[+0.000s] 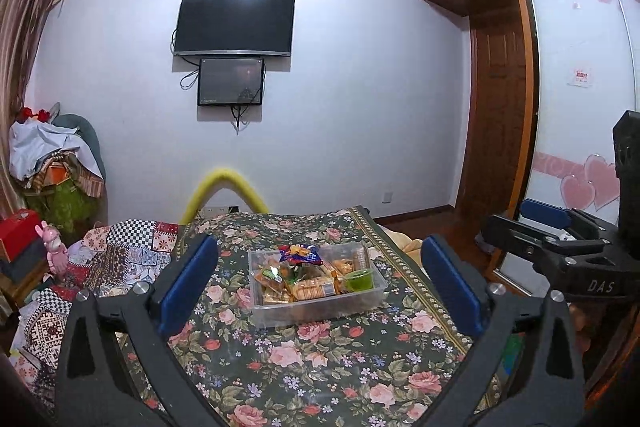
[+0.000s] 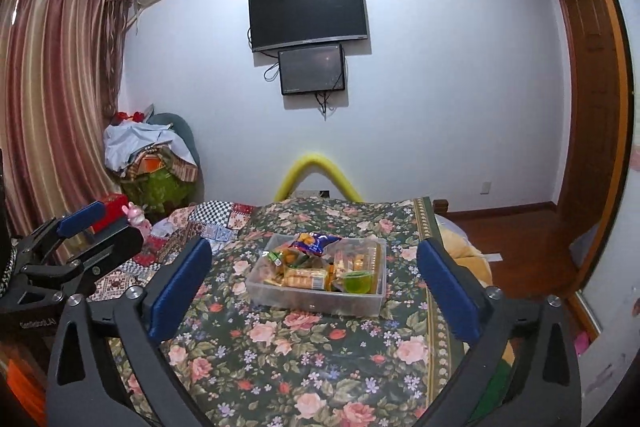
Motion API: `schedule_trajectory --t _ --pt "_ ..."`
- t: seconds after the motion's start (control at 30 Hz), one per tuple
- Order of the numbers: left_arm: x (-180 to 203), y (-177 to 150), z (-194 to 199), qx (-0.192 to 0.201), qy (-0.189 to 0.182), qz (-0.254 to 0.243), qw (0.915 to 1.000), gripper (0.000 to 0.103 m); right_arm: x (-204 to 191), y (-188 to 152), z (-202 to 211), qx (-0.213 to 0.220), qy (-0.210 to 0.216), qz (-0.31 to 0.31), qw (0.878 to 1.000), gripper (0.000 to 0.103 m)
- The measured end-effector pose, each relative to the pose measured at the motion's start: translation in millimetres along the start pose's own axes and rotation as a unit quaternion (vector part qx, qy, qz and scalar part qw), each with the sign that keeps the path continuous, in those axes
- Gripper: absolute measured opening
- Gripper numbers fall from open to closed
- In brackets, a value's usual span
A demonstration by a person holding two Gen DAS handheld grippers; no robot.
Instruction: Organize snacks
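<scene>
Held two grippers, left (image 1: 318, 291) and right (image 2: 314, 285), both spread wide and empty, above one floral cloth (image 1: 320, 359) bearing one clear plastic bin (image 1: 316, 303) of snacks (one green jelly cup (image 1: 359, 281), one blue packet (image 1: 301, 253), several cracker packs).

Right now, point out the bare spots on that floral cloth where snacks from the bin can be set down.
The floral cloth lies bare in front of the clear bin, between the open left gripper and right gripper. Narrower bare strips run along the bin's left and right sides. The bin itself is crowded: biscuit packs, a green jelly cup, a blue packet on top.
</scene>
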State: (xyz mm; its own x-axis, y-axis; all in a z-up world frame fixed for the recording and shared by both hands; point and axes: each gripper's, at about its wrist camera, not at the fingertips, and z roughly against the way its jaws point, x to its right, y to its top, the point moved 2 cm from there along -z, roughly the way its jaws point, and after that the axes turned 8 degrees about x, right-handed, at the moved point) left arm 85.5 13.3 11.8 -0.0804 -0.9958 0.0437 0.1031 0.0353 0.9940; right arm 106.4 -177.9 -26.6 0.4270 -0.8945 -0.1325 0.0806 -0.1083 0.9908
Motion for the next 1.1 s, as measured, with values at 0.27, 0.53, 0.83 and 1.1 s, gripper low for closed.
schedule_trajectory --t 0.27,0.53,0.83,1.1 --pt "3.7 -2.2 3.7 -0.002 -0.002 0.005 1.0000 0.103 1.3 -3.9 6.4 -0.003 0.000 -0.001 1.000 0.103" --pt "1.2 -4.0 2.0 -0.006 -0.001 0.011 0.9999 0.103 1.0 -4.9 9.2 -0.001 -0.002 0.002 1.000 0.103" --pt "1.4 -3.6 2.0 -0.007 -0.001 0.012 0.9999 0.103 0.4 -4.6 11.4 0.000 -0.002 0.004 1.000 0.103" --pt "2.3 -3.9 3.8 -0.003 -0.001 0.012 0.9999 0.103 0.5 -4.2 11.5 0.001 -0.003 0.005 1.000 0.103"
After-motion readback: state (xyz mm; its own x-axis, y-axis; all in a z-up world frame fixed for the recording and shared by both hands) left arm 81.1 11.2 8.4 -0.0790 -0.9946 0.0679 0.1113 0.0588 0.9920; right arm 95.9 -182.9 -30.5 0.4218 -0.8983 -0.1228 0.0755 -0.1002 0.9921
